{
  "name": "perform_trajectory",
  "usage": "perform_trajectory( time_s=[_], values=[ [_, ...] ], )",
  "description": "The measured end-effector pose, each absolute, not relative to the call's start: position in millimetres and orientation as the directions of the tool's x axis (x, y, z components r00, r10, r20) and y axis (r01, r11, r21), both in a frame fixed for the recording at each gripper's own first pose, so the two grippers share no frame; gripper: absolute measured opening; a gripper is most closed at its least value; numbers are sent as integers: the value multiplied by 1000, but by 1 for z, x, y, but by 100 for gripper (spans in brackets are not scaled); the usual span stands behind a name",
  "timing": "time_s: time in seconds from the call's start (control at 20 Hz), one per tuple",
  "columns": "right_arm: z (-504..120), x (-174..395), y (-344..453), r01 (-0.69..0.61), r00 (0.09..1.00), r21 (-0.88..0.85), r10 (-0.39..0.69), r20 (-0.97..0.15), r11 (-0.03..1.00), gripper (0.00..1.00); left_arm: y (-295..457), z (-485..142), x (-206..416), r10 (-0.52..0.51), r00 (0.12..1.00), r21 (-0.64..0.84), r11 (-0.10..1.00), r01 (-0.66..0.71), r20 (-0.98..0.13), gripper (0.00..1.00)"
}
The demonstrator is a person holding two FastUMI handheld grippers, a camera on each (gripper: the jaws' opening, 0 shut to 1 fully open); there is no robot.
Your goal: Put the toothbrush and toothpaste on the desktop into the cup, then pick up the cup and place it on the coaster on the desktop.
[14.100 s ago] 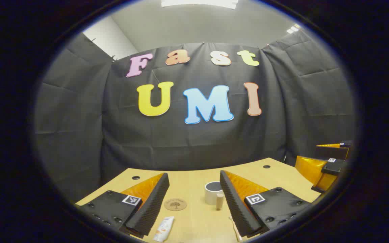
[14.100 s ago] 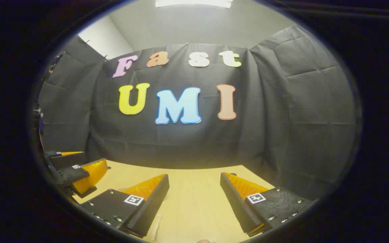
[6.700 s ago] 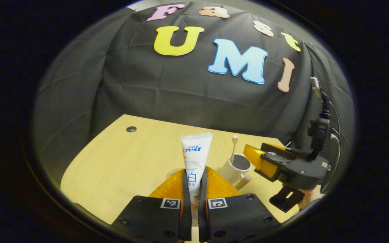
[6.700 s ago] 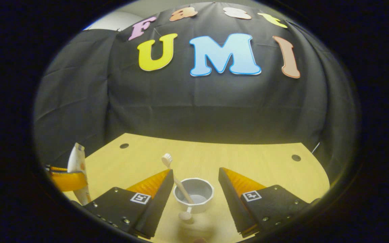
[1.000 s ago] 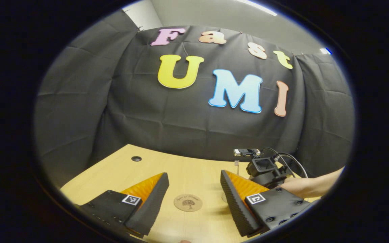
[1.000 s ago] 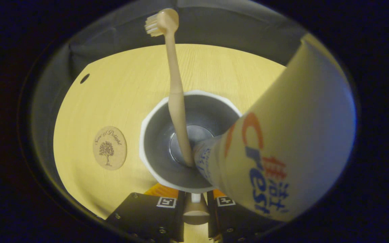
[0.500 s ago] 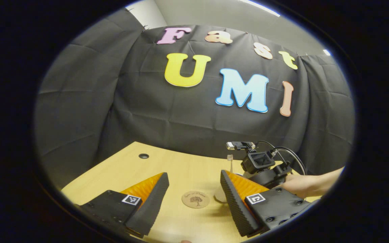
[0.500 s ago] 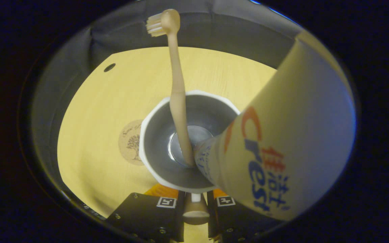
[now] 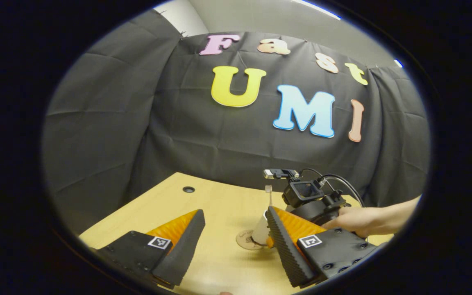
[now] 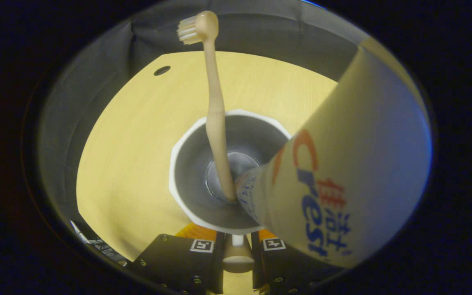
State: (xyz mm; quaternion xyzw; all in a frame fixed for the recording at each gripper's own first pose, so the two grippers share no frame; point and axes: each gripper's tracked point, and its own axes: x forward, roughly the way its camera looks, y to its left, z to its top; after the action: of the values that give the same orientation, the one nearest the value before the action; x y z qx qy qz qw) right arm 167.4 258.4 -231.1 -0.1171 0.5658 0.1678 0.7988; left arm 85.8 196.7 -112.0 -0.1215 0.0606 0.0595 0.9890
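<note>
the right gripper (image 10: 237, 241) is clenched on the cup (image 10: 187, 164) by its handle; toothbrush (image 10: 213, 102) and toothpaste (image 10: 342, 172) stand in it. the cup sits over the coaster (image 9: 245, 239), mid-desk (image 9: 219, 205). the left gripper (image 9: 236, 241) hangs released.

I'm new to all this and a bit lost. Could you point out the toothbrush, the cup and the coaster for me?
toothbrush (image 10: 214, 110), right gripper view, on its handle.
cup (image 10: 187, 172), right gripper view, on its inner wall.
coaster (image 9: 244, 239), left gripper view, on its bare left part.

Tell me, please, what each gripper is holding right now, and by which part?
The right gripper holds the cup by its handle; the left gripper is open and holds nothing.
</note>
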Motion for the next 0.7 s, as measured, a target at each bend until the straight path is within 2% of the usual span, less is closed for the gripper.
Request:
perform_trajectory(
  time_s=[0.05,0.1,0.7],
  values=[
    [-232,168,262,-405,301,1,135,-944,914,28,199,-113,86,107,985,-234,963,-136,-134,99],
    [-234,167,264,-410,298,1,135,-945,912,28,202,-113,85,111,985,-234,962,-140,-135,95],
    [-248,179,295,-448,277,-27,110,-955,894,29,222,-124,79,146,977,-257,949,-182,-153,95]
  ],
)
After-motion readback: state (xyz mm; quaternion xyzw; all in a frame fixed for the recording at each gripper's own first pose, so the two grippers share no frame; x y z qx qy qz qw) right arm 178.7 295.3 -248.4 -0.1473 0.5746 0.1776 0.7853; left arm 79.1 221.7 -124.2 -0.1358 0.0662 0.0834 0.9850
